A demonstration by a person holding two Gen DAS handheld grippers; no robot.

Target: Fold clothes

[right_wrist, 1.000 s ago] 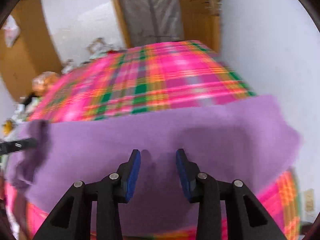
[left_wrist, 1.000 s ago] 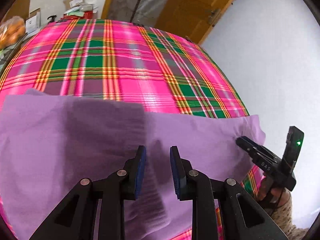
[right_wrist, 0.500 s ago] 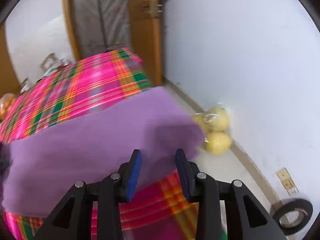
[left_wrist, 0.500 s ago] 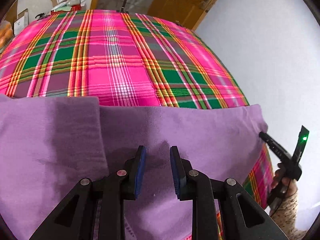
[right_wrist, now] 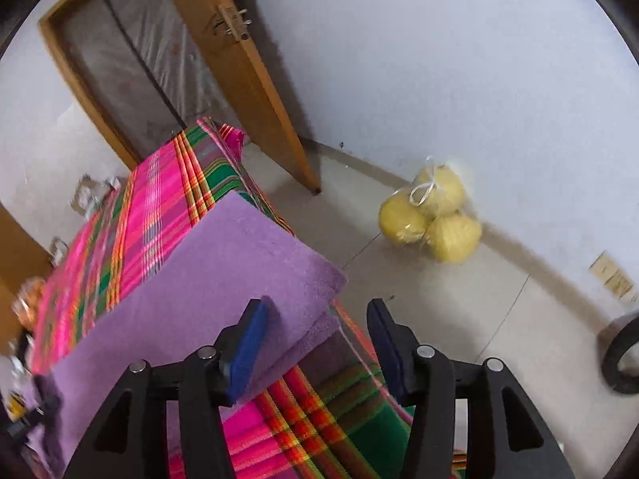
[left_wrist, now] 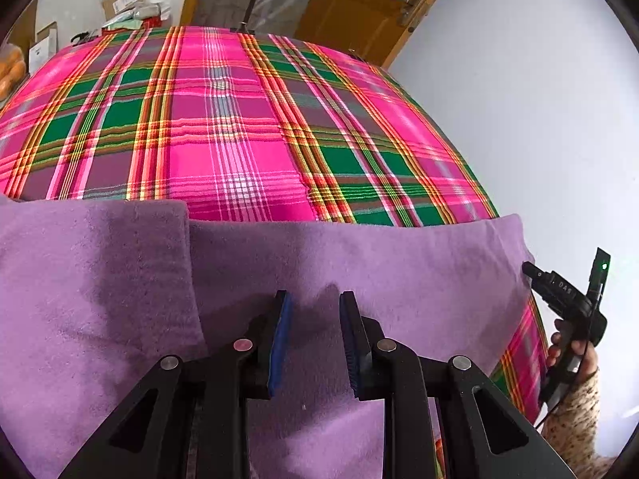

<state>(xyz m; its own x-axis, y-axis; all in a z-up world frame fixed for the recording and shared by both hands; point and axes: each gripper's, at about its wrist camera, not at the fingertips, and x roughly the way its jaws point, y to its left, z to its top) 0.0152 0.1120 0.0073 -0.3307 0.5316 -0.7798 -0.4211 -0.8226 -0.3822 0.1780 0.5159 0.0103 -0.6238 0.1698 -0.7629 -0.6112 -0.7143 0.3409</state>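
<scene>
Item: purple garment [left_wrist: 399, 271], layered flat along the plaid bed's [left_wrist: 239, 139] near edge; my left gripper [left_wrist: 313, 339] and right gripper [right_wrist: 315, 339] gape empty, risking the 3 o'clock corner slipping floorward.

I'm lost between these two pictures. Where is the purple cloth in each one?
Left wrist view: the purple cloth spreads across the lower half, under the left gripper.
Right wrist view: it runs from lower left to centre, its corner by the right gripper.
Shared landmark: the plaid cover beneath it.
</scene>
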